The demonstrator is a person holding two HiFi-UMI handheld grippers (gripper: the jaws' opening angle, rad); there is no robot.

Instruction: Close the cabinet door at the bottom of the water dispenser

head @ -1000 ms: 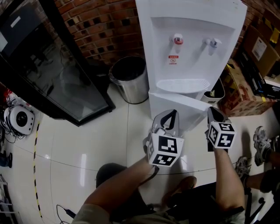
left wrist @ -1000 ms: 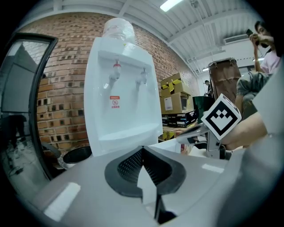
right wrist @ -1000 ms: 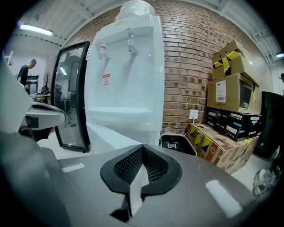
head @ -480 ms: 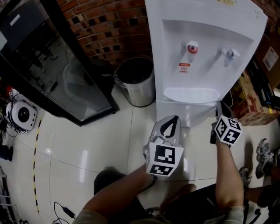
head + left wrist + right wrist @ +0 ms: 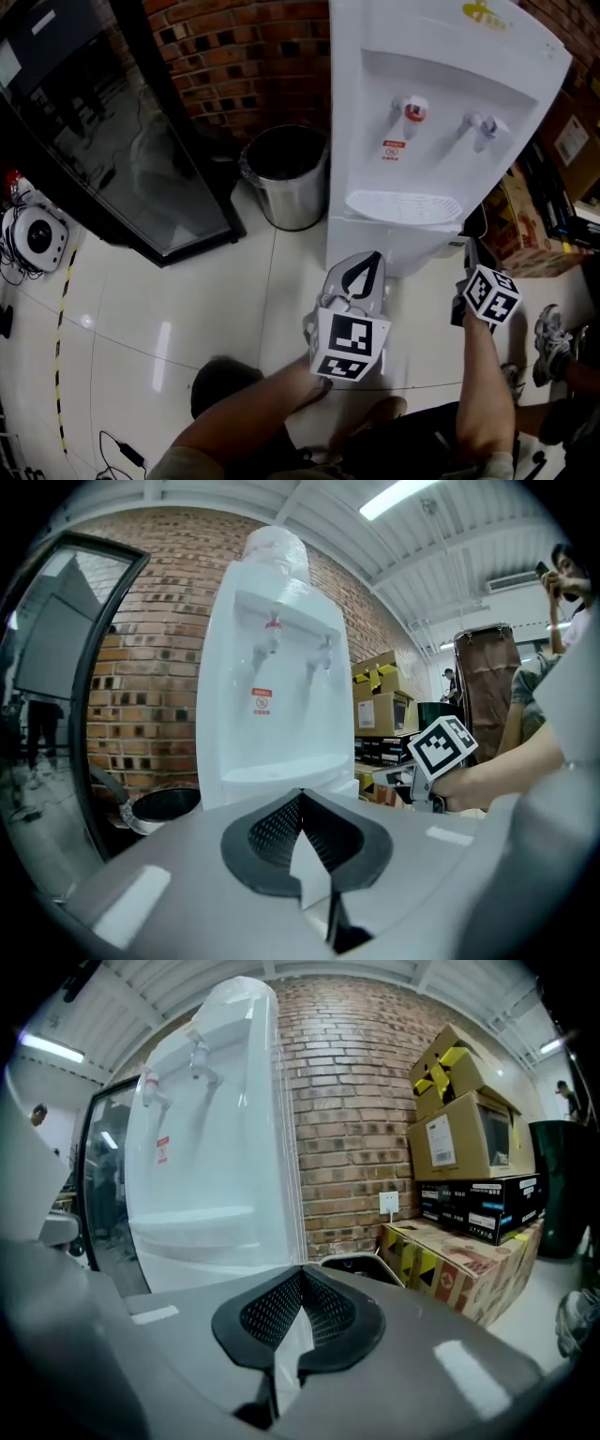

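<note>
the water dispenser [image 5: 431, 56] stands at one o'clock in the head view. its cabinet door [image 5: 422, 251] is the white panel under the drip tray [image 5: 405, 206]. no panel swings out from the body in any view, and the strip that shows looks flush, so i judge the door closed or very nearly so. the lower front is mostly hidden behind the left gripper [image 5: 367, 270], so the latch and the bottom edge cannot be checked. what is left, at most, is a last press to seat it.

the left gripper sits at six o'clock of the door, close to it. contact cannot be told. its fingers [image 5: 281, 832] are clenched on nothing. the right gripper [image 5: 469, 248] is at three o'clock of the left one, beside the dispenser's right edge. its fingers [image 5: 281, 1316] are also clenched and empty.

count: one dispenser, one door, one drip tray, two taps (one red [image 5: 412, 108], one pale [image 5: 478, 124]), two grippers, one metal bin [image 5: 286, 173] at nine o'clock of the dispenser, and several cardboard boxes [image 5: 469, 1138] at its three o'clock.
</note>
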